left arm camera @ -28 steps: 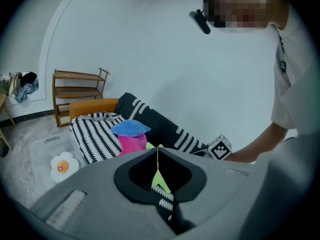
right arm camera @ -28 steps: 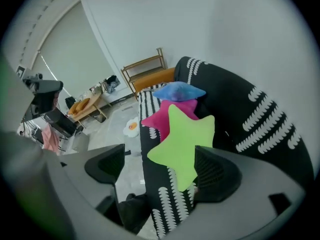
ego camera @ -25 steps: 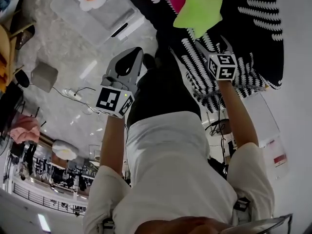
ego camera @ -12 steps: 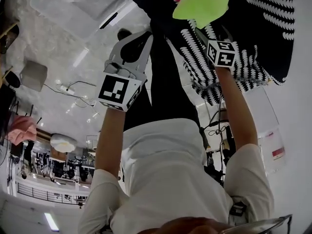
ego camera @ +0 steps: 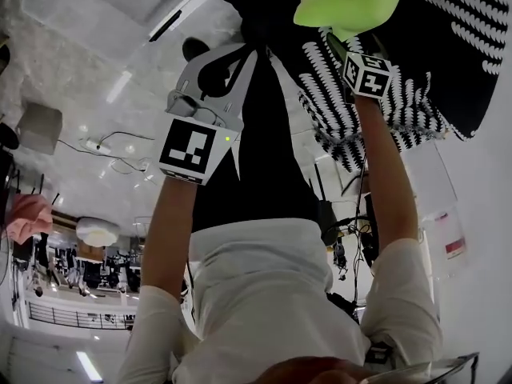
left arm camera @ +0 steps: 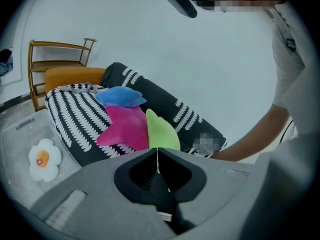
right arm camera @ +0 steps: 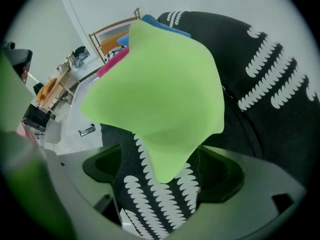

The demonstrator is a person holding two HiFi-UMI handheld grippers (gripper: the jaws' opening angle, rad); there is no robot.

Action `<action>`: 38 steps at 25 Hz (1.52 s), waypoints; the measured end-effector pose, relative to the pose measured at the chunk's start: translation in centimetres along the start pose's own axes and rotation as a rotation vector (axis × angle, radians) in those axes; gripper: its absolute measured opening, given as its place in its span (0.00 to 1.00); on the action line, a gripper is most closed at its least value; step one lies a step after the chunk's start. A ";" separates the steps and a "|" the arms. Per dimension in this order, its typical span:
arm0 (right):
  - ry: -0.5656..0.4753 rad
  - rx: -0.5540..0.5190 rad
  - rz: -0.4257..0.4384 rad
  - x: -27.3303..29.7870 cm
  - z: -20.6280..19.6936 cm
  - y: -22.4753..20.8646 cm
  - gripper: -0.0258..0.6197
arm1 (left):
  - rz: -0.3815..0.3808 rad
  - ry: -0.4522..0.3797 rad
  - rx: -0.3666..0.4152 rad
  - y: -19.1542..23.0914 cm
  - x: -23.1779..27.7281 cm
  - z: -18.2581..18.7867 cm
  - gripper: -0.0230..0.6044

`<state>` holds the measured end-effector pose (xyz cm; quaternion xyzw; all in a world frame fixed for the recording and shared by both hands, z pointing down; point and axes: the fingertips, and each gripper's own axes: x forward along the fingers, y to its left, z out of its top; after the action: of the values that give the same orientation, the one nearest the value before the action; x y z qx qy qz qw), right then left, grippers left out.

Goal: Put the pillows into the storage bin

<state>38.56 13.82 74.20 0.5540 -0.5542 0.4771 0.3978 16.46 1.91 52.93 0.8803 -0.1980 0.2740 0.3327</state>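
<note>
Three star pillows lie on a black sofa throw with white leaf print (left arm camera: 75, 119): blue (left arm camera: 120, 96), pink (left arm camera: 125, 126) and lime green (left arm camera: 161, 131). My right gripper (right arm camera: 162, 169) hangs just over the green pillow (right arm camera: 160, 89). Its jaws have just been opening and stand wide, with the pillow's lower point between them and unpressed. In the head view the right gripper (ego camera: 348, 42) sits right below the green pillow (ego camera: 348, 2). My left gripper (left arm camera: 158, 154) is shut and empty, short of the pillows. A pale translucent bin (left arm camera: 20, 134) holds a flower-shaped pillow (left arm camera: 44, 156) at the left.
A wooden shelf (left arm camera: 55, 54) and an orange cushion (left arm camera: 75, 76) stand behind the sofa. A power strip with cable (ego camera: 96, 145) and a grey box (ego camera: 36, 126) lie on the marble floor. My own torso (ego camera: 272, 294) fills the lower head view.
Both grippers have dropped towards the sofa. The green pillow has grown larger and closer to the right gripper in the head view. The left gripper stays shut.
</note>
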 end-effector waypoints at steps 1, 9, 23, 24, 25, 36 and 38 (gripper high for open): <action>0.006 0.006 -0.013 0.7 -0.4 -0.4 0.75 | 0.003 -0.001 -0.002 0.3 0.1 -0.4 0.07; -0.042 0.000 -0.153 5.0 -0.1 -1.4 0.75 | 0.049 -0.027 -0.082 3.3 -0.4 -4.7 0.07; -0.053 0.068 -0.354 6.3 -0.5 -3.1 0.63 | 0.124 -0.077 -0.137 4.9 -2.5 -9.9 0.07; -0.052 0.066 -0.351 6.0 -0.3 -3.0 0.60 | 0.132 -0.079 -0.123 5.0 -2.9 -10.0 0.07; -0.055 0.066 -0.350 5.6 0.0 -2.8 0.58 | 0.141 -0.079 -0.105 5.1 -3.3 -10.1 0.07; -0.109 0.103 -0.283 -0.6 0.7 -1.8 0.44 | 0.168 -0.129 -0.084 5.0 -7.1 -10.2 0.07; -0.112 0.105 -0.260 -1.5 0.5 -1.5 0.42 | 0.167 -0.136 -0.073 4.6 -7.7 -10.1 0.07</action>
<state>40.23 13.75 72.75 0.6671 -0.4731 0.4183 0.3952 4.50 6.97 56.79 0.8646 -0.3026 0.2329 0.3266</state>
